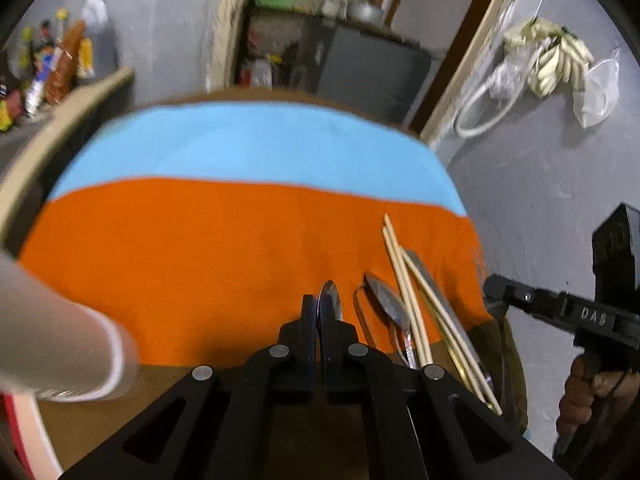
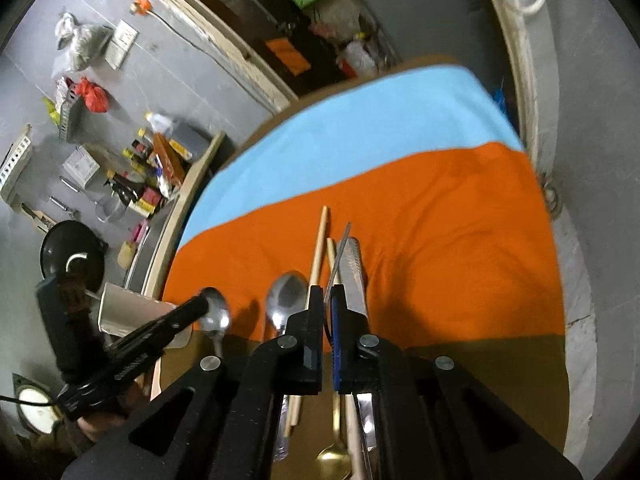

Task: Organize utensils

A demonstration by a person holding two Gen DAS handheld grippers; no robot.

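My left gripper is shut on a steel spoon, held edge-on above the orange cloth; it also shows in the right wrist view with the spoon. To its right lie another spoon, wooden chopsticks and a knife. My right gripper is shut on a thin metal utensil, above a spoon, chopsticks, a knife and a gold spoon.
A beige cup lies at the table's left front, also in the right wrist view. A light blue cloth covers the far half of the brown table. A shelf with bottles stands left. Grey wall on the right.
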